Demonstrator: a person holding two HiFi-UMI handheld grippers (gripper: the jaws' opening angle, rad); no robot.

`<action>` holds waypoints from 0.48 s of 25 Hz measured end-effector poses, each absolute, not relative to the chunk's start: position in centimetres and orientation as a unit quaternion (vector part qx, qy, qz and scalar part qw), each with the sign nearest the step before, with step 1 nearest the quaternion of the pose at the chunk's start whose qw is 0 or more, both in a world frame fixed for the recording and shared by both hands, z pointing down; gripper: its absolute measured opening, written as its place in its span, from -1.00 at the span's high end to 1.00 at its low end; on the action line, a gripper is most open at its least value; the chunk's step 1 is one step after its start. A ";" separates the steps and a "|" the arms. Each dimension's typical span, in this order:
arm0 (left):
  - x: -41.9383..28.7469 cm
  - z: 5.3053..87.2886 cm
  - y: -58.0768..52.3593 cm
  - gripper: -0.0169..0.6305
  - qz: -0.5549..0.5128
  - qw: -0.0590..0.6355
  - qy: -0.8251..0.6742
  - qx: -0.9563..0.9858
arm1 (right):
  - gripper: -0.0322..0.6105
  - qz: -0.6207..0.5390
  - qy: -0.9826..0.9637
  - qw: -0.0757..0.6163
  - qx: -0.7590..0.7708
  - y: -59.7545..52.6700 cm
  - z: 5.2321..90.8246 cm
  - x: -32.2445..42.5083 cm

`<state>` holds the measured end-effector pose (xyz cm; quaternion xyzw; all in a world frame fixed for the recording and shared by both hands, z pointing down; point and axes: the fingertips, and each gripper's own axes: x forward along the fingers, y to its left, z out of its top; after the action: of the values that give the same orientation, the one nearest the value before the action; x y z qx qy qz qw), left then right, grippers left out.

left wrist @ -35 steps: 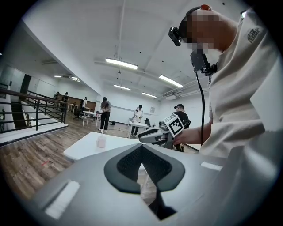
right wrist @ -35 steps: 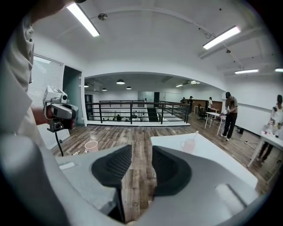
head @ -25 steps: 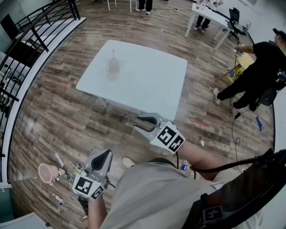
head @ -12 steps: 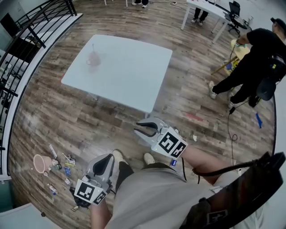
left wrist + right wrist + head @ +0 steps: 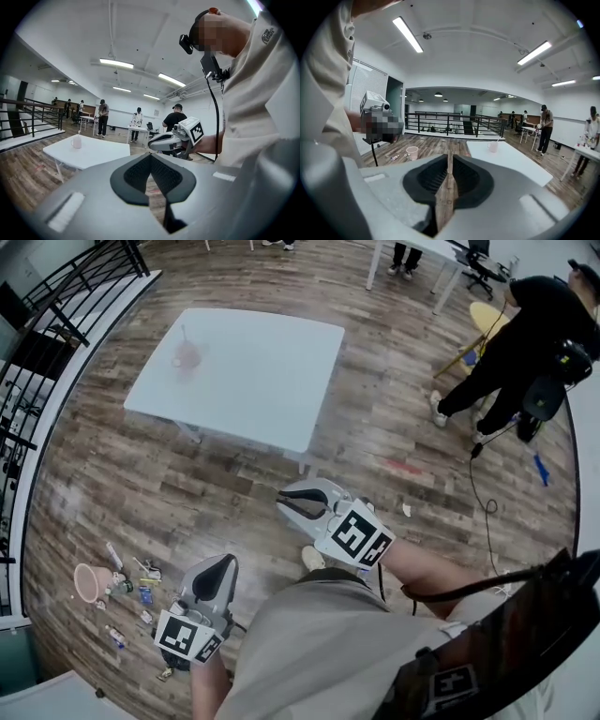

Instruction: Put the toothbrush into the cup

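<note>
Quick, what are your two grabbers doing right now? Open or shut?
Left gripper: closed, nothing in it.
Right gripper: open only a sliver. Its fingers have just been closing, with nothing between them.

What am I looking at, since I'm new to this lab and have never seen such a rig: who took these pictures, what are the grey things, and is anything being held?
A person holds a two-jaw gripper in each hand. One picture comes from a camera on their head, looking down. The other two come from cameras riding on each gripper. The left gripper is shut and empty. The right gripper has just been closing to a narrow slit, with nothing between its jaws. Ahead stands a white table bearing only a pink cup with what looks like the toothbrush standing in it. A second pink cup sits among small clutter on the floor.
</note>
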<state>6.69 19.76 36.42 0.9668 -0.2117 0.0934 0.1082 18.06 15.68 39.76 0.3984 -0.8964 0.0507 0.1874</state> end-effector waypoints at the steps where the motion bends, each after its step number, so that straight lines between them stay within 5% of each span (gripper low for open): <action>1: 6.0 36.1 20.1 0.93 0.091 0.105 -0.209 0.968 | 0.79 0.048 -0.895 0.187 0.401 16.2 39.4 17.3; 12: -2.9 35.6 24.9 0.93 0.072 0.105 -0.199 0.972 | 0.84 0.019 -0.896 0.190 0.400 22.6 36.2 8.1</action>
<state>-2.91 24.93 35.57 0.9718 -0.1986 0.0722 0.1046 8.10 22.55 36.21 0.3999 -0.8964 0.0186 0.1903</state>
